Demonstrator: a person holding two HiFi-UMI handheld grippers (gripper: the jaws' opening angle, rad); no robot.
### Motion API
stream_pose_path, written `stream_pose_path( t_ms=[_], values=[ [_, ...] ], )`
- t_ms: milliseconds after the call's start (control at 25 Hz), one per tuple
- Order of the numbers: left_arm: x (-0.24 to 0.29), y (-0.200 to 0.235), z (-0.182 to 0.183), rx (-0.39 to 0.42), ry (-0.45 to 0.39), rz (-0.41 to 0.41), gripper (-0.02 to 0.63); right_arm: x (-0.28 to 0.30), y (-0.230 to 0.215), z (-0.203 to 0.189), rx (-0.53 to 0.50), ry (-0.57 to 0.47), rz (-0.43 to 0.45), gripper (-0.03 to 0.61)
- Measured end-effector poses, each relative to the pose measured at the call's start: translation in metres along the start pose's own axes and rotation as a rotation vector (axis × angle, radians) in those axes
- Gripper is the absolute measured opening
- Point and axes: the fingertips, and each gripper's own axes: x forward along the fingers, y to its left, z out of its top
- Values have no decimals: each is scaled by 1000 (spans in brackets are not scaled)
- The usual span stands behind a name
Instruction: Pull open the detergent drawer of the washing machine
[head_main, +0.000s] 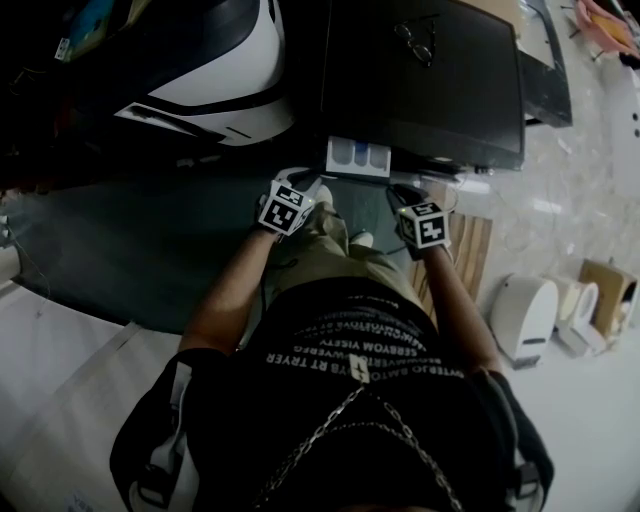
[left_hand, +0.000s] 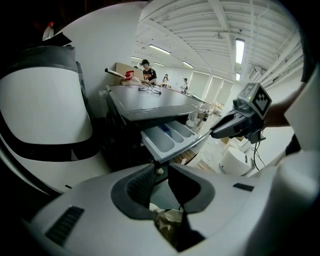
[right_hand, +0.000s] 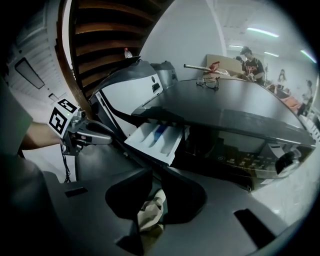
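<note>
The washing machine (head_main: 420, 80) is dark and flat-topped, at the top centre of the head view. Its white detergent drawer (head_main: 357, 157) stands pulled out, with its compartments showing (left_hand: 169, 137) (right_hand: 156, 139). My left gripper (head_main: 302, 182) hangs just below and left of the drawer, apart from it. Its jaws (left_hand: 160, 172) stand a little apart with nothing between them. My right gripper (head_main: 406, 194) is below and right of the drawer, also clear of it. Its jaws (right_hand: 156, 175) show a narrow gap and hold nothing. Each gripper shows in the other's view: the right one (left_hand: 216, 133) and the left one (right_hand: 111, 139).
A pair of glasses (head_main: 415, 40) lies on the machine's top. A large white rounded appliance (head_main: 215, 70) stands to the left of the machine. A white bin (head_main: 525, 315) and wooden slats (head_main: 472, 250) are on the floor at the right. People stand far behind (left_hand: 146, 71).
</note>
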Motion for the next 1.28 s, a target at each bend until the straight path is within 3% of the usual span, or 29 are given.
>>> stream_pose_path(
  t_ms=[640,1280],
  values=[
    [-14,-29,-31,-1,14,38,84,-11,18,-35,1,-11,66,57],
    [-17,-38,-39,-43,3,53,84,-22,26,-42,-41,-2,93,52]
  ],
)
